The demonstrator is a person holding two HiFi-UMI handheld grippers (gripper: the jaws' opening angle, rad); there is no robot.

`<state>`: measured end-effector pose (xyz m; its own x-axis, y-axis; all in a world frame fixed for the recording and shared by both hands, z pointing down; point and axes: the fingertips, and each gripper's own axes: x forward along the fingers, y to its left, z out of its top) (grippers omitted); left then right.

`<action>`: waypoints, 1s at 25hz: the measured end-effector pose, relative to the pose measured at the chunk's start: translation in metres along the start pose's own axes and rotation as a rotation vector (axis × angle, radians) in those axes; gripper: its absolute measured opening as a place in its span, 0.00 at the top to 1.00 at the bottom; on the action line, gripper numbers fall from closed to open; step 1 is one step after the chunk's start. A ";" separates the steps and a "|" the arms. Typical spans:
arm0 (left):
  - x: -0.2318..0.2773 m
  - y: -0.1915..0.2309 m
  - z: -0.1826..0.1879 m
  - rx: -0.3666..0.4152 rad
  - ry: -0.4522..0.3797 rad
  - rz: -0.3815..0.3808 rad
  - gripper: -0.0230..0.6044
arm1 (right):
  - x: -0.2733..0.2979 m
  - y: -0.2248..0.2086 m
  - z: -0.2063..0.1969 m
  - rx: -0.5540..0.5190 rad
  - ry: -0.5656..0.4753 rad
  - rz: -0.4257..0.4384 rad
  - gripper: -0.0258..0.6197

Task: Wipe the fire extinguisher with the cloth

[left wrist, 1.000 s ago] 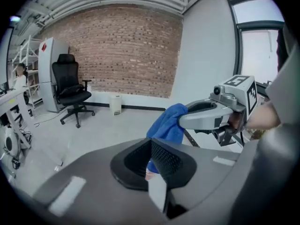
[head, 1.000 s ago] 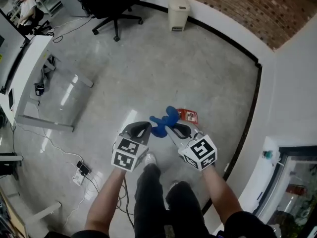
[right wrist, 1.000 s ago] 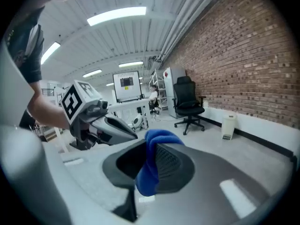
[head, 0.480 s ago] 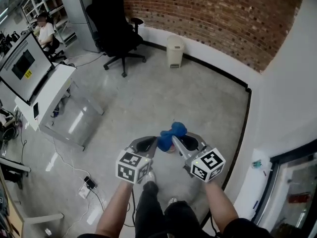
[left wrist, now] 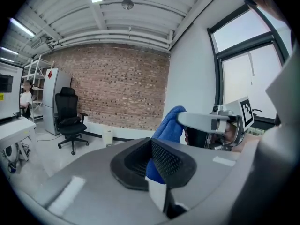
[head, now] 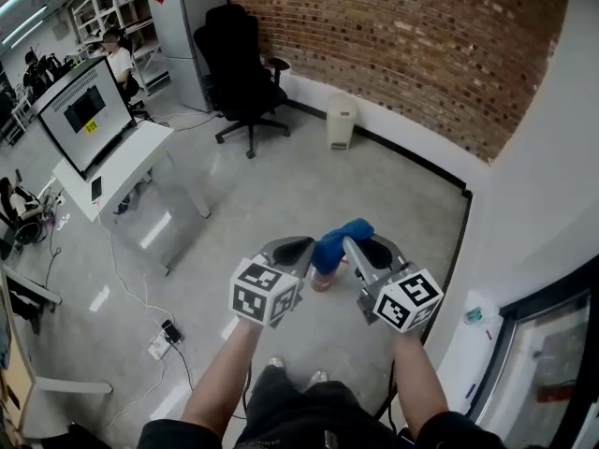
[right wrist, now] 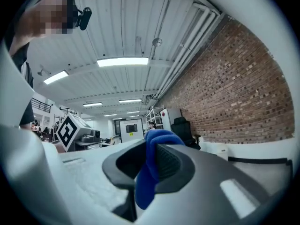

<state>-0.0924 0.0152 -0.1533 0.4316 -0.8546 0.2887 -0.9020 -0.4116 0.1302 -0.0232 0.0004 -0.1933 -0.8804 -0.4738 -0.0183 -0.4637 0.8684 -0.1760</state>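
Blue cloth [head: 342,239] bunched up in the air, well above the floor [head: 281,181]; drawn short between two grips, long axis running side to side across the head view. One end pinched in the left hand-held gripper [head: 290,250], jaws closed nearly flat on a thin fold, plain in the left gripper view; other end wadded thicker in the right hand-held gripper [head: 367,251], jaws clamped on the wad, blue spilling over the top and hanging beneath; both held side by side, just apart, with the cloth bridging the gap.

Straight below the cloth, down on the floor, a small reddish shape [head: 321,282], mostly covered by cloth and jaws; probably the fire extinguisher, though too little showing to be sure; no telling whether upright or lying, so no long axis to read.

Judged from that: target directly under the cloth and well apart from it in height; about midway between the two grips, neither side clearly nearer; no wiping from here without first going down.

Farther out from the cloth: brick wall [head: 421,45] beyond it; black office chair [head: 239,73] and small white bin [head: 341,122] at the wall's foot; bench [head: 140,152] with a monitor [head: 84,110] off to the cloth's left.
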 end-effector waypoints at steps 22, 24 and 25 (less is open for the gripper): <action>-0.092 0.012 0.019 0.102 -0.032 -0.144 0.95 | 0.001 0.096 0.009 -0.138 0.055 -0.295 0.89; -0.097 0.006 0.017 0.106 -0.031 -0.161 0.95 | -0.004 0.106 0.012 -0.122 0.038 -0.296 0.89; -0.100 0.004 0.015 0.107 -0.031 -0.167 0.95 | -0.006 0.110 0.013 -0.119 0.033 -0.296 0.89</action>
<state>-0.1389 0.0941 -0.1963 0.5769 -0.7803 0.2416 -0.8126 -0.5784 0.0722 -0.0678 0.0972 -0.2251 -0.7072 -0.7053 0.0489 -0.7070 0.7053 -0.0522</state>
